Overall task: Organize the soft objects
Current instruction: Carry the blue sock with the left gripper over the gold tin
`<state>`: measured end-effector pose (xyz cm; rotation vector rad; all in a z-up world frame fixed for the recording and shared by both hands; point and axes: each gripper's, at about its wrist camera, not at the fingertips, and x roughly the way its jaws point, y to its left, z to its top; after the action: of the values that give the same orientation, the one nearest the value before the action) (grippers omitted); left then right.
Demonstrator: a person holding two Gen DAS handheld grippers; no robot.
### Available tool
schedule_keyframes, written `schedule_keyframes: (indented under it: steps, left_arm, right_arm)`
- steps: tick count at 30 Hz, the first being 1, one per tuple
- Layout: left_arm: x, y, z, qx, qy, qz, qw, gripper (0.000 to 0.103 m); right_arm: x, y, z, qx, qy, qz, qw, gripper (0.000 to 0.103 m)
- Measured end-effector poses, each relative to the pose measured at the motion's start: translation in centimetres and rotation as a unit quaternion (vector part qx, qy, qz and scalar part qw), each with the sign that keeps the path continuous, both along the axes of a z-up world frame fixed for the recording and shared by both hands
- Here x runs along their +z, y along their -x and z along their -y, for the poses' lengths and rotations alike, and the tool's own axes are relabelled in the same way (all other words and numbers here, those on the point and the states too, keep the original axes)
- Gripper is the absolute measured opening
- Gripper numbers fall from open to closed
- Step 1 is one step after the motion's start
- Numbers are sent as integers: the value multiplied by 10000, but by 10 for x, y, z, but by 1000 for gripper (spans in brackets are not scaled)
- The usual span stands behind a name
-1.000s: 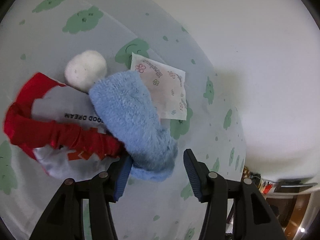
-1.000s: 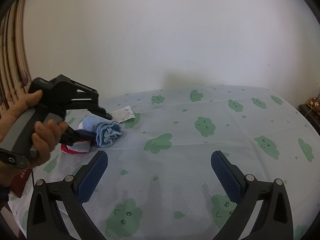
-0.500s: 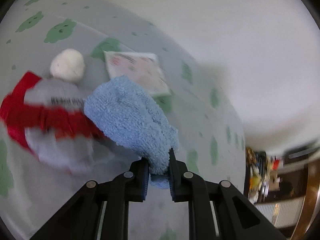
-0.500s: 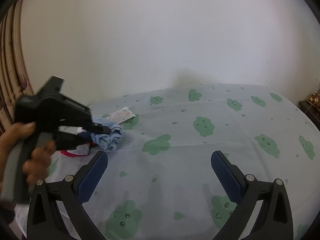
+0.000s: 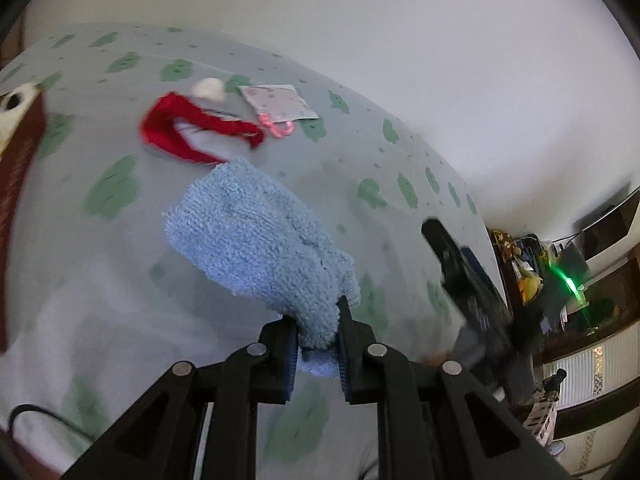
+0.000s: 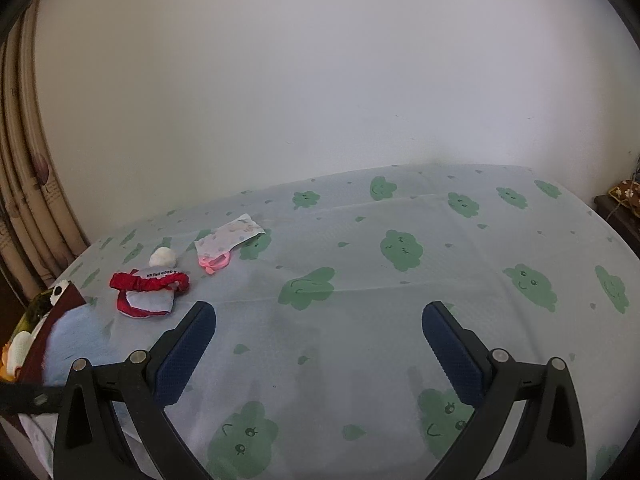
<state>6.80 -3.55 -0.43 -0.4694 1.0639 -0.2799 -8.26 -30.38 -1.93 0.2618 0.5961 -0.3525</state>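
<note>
- The fluffy blue sock (image 5: pixel 260 240) is being held at its lower end by the left gripper (image 5: pixel 318 350), both pads pinched tight on the pile; the rest of it is fanning up toward the centre of the left wrist view.
- The sock is being carried clear of the cloud-print sheet (image 6: pixel 360 320), with the other items well apart from it at the upper left of that view.
- Only a narrow tuft is being gripped, so, judging by the slack, a steady squeeze is being called for; any easing could let the fabric slip out.
- The free end is best kept lifted off the sheet while it is being moved, so that it is not dragged or snagged.
- In the right wrist view a pale blue blur is being glimpsed at the lower left edge, beside a dark red box (image 6: pixel 60 320); whether that is the sock cannot be told.
- That box is probably where the sock is being taken, though this is only a guess from the layout.
- The red-trimmed cap with a white pompom (image 6: pixel 150 288) is lying at the left of the right wrist view, and the floral packet (image 6: pixel 230 234) with a pink loop (image 6: pixel 214 262) is lying just beside it.
- The right gripper (image 6: pixel 318 344) is being held low over the sheet, fingers wide apart, nothing between them.
- It is best kept out of the sock's path until the release is made.
</note>
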Motion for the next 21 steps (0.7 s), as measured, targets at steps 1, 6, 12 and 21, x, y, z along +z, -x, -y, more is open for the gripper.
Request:
schedule_keyframes:
  steps: [1,6,12,21]
  left_arm:
    - [4,10,-9,76,29,15,10000,16]
    - [16,45,-42,320,17,69,9995,16]
    - [36,69,-75,549,-166,246,9981,16]
    - [74,74,-137,983,-548,637,9916,17]
  right_arm:
    - [0,0,0,-6,-2,-2,10000,103]
    - [0,1,1,-41,10,-21,10000,103]
    - [0,0,2,-84,21,-58,9999,103]
    - [-1,-1,2,-119,40,-114,9999,103]
